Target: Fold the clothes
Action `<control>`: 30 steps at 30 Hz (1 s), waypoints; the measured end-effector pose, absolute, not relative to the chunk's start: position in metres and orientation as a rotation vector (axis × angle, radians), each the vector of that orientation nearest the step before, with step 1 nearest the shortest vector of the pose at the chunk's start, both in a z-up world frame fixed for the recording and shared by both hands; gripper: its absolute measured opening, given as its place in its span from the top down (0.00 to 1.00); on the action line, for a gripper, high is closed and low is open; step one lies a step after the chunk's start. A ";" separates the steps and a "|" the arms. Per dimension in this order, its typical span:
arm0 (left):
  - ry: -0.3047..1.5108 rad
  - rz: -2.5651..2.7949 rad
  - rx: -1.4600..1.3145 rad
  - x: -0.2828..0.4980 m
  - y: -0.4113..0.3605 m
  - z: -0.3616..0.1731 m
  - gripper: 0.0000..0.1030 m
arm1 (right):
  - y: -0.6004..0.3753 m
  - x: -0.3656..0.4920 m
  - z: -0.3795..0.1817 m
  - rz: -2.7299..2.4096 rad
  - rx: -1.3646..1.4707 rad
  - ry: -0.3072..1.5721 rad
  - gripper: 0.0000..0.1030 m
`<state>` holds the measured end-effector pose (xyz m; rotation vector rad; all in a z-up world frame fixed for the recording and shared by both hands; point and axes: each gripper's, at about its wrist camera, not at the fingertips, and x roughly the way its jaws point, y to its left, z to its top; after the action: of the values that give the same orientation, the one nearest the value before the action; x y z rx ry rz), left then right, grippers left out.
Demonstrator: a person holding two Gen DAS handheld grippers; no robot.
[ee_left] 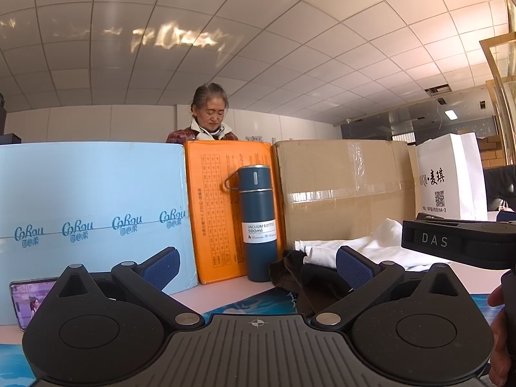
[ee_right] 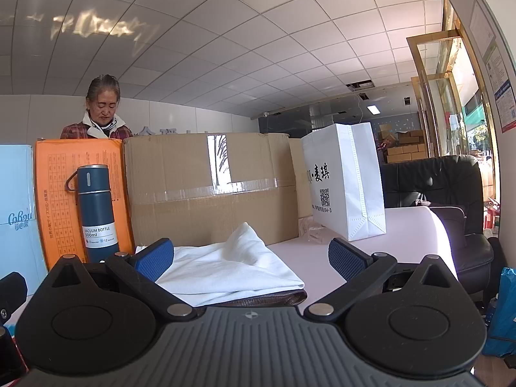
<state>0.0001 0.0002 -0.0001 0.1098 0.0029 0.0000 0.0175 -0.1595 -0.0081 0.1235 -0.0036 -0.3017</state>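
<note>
Both tools are held level, low over the table (ee_right: 371, 225), and both look toward the pile of clothes; the left gripper (ee_left: 258, 266) has its jaws spread wide with nothing between them, and the right gripper (ee_right: 250, 258) is spread wide too, with nothing pinched; the white cloth (ee_right: 232, 264) lies bunched up on the table just ahead of the right gripper, with one corner poking up like a little hill; under it sits a dark brown cloth (ee_left: 300, 280), and a strip of it shows at the near edge in the right view; in the left view the brown cloth spills out toward the blue bottle (ee_left: 258, 222), which stands upright just beside it; behind the clothes stand a big brown box (ee_right: 209, 187), an orange box (ee_left: 222, 209), a light blue box (ee_left: 90, 213) and a white bag (ee_right: 345, 187); a person (ee_left: 209, 116) stands behind the boxes and looks down; I think the folding has not begun, because the clothes are still in a heap and no tool has hold of them; so the step now looks like reaching for the first piece; the next move likely needs each tool to pinch an edge of the white cloth, lift it off the pile, and spread it flat on a bare part of the table; the bottle is close, so the left tool should take care not to knock it over.
</note>
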 end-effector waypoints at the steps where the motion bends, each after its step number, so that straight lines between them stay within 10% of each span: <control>1: 0.003 0.000 0.111 0.000 0.000 0.000 0.00 | -0.159 0.018 -0.008 -0.302 0.124 -0.004 0.00; 30: -0.011 0.092 0.102 -0.013 0.002 0.001 0.00 | -0.150 0.024 -0.005 -0.178 0.089 0.118 0.00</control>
<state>-0.0130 0.0022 0.0012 0.1016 -0.0106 0.0920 0.0242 -0.1505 -0.0052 0.0890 0.1181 -0.1777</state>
